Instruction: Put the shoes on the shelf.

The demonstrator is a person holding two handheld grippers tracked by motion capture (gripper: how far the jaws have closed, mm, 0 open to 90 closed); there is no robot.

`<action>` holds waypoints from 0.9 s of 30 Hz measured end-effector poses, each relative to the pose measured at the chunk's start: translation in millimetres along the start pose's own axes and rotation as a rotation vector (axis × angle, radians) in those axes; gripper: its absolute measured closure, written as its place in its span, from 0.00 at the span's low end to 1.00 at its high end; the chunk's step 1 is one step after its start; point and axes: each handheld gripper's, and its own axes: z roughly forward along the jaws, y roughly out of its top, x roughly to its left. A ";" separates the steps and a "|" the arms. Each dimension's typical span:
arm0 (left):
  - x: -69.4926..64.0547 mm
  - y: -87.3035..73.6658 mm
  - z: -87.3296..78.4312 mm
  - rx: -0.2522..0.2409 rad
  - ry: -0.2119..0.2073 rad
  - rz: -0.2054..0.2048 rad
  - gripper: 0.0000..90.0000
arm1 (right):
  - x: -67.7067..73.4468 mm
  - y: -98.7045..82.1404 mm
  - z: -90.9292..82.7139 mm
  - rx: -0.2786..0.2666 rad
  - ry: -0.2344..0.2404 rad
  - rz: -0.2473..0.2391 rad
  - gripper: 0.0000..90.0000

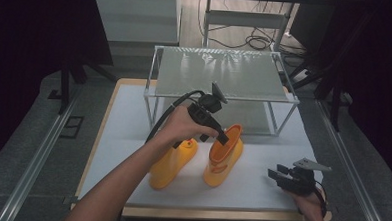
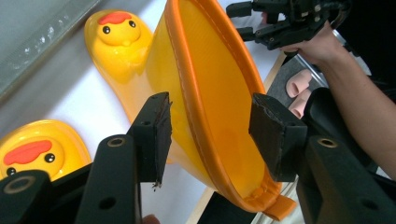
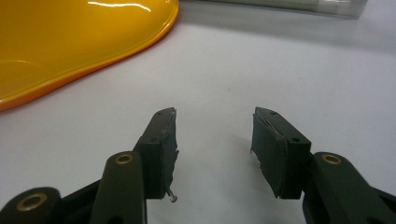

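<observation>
Yellow rubber boot (image 1: pixel 224 157), glossy, with an orange rim and a duck face on its toe, stands upright mid-table, just right of a matching boot (image 1: pixel 170 164). No readable writing or brand mark. The left gripper (image 1: pixel 223 138) sits at the boot's top, jaws spread wide astride the near rim, pads not pressing it. The right gripper (image 1: pixel 276 175) rests near the table's (image 1: pixel 260 193) right edge, jaws apart and empty. A wire shelf (image 1: pixel 223 74) stands at the far side.

In the high view the forearm (image 1: pixel 131 172) covers part of the left boot (image 1: pixel 174 162), and the left gripper (image 1: pixel 222 137) hides part of the right boot's (image 1: pixel 224 157) rim. In the right gripper view that boot (image 3: pixel 70 42) is cut off by the frame's top and left edges.
</observation>
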 end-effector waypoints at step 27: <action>3.1 5.9 27.9 0.052 0.082 -0.043 0.80 | -1.4 -0.5 -0.4 0.000 -0.006 0.009 0.55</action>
